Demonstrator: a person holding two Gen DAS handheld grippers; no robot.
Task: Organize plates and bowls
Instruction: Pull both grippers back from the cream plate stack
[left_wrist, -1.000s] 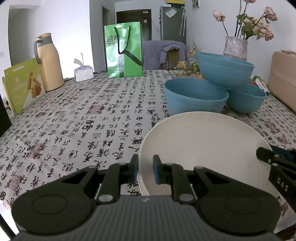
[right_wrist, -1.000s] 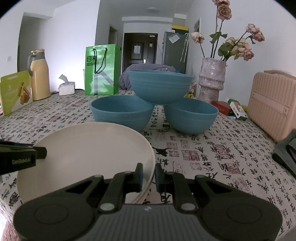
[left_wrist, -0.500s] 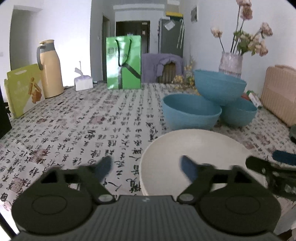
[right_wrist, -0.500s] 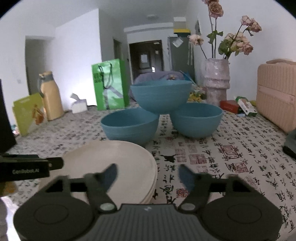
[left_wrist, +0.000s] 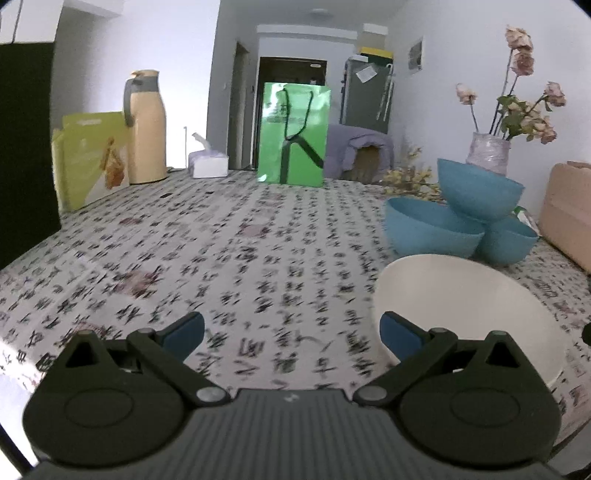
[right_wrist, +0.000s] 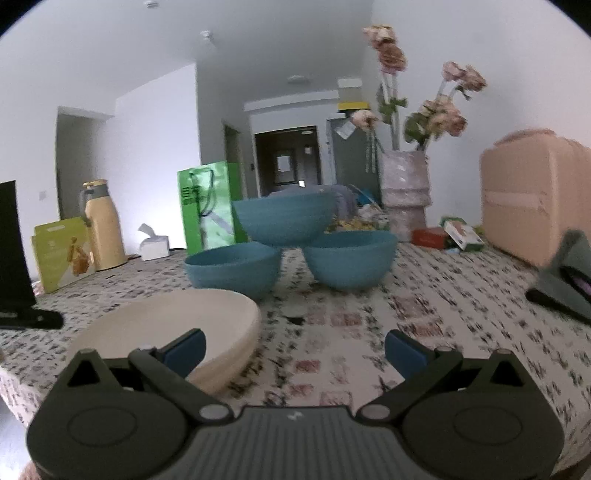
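A stack of cream plates (left_wrist: 461, 302) lies on the patterned tablecloth (left_wrist: 229, 258) near the front edge. Behind it stand three blue bowls: two on the cloth (left_wrist: 432, 229) (left_wrist: 509, 243) and one (left_wrist: 480, 188) resting on top of both. My left gripper (left_wrist: 291, 332) is left of the plates, its jaws opening wide over bare cloth. My right gripper (right_wrist: 295, 347) is right of the plate stack (right_wrist: 166, 317), jaws opening, nothing pressed between them. The stack's rim shows beyond its left finger. The bowls (right_wrist: 284, 221) sit straight ahead.
At the back stand a green paper bag (left_wrist: 295, 136), a beige thermos (left_wrist: 146, 129), a tissue box (left_wrist: 208, 162), a yellow-green carton (left_wrist: 92, 155) and a vase of dried roses (right_wrist: 404, 192). A pink case (right_wrist: 535, 195) and a grey object (right_wrist: 565, 277) lie right.
Both grippers were shut on opposite rims of the plate stack. They have let go, opened wide and drawn away, the left one leftward, the right one rightward. The plates rest on the cloth.
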